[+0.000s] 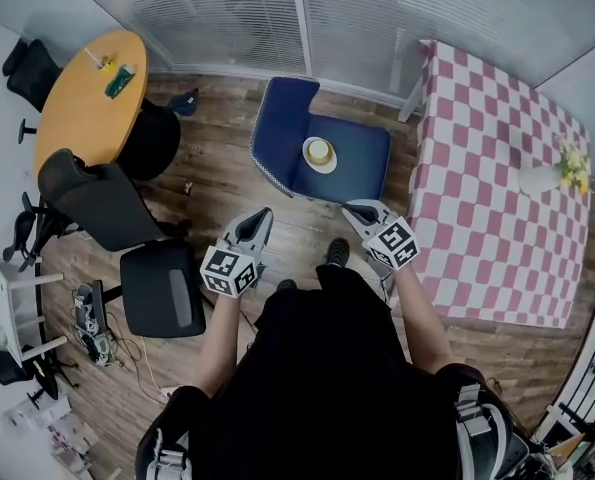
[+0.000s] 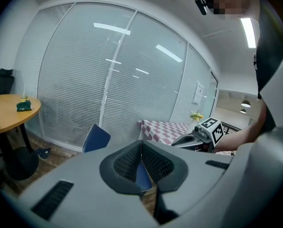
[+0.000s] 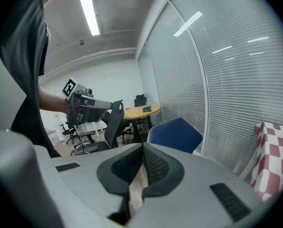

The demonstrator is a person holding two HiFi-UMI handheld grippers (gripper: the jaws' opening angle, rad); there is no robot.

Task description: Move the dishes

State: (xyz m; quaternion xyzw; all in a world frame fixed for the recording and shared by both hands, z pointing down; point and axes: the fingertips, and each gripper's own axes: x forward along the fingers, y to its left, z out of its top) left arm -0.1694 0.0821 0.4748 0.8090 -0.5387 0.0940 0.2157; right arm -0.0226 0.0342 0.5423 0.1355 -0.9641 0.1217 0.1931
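A cream cup on a white saucer (image 1: 319, 153) sits on the seat of a blue chair (image 1: 352, 158) in front of the person. Both grippers hover above the wooden floor on the near side of the chair, short of the dishes. My left gripper (image 1: 264, 214) points at the chair's left side with its pads together and nothing between them (image 2: 141, 145). To the right of it, my right gripper (image 1: 353, 210) is likewise shut and empty (image 3: 142, 148). The cup does not show in either gripper view; only the chair's back (image 2: 96, 137) (image 3: 177, 133) does.
A table with a pink checked cloth (image 1: 487, 218) stands at the right and bears a vase of flowers (image 1: 547, 176). A round orange table (image 1: 77, 98) and black office chairs (image 1: 102, 203) stand at the left. A window wall with blinds (image 1: 297, 13) runs behind the blue chair.
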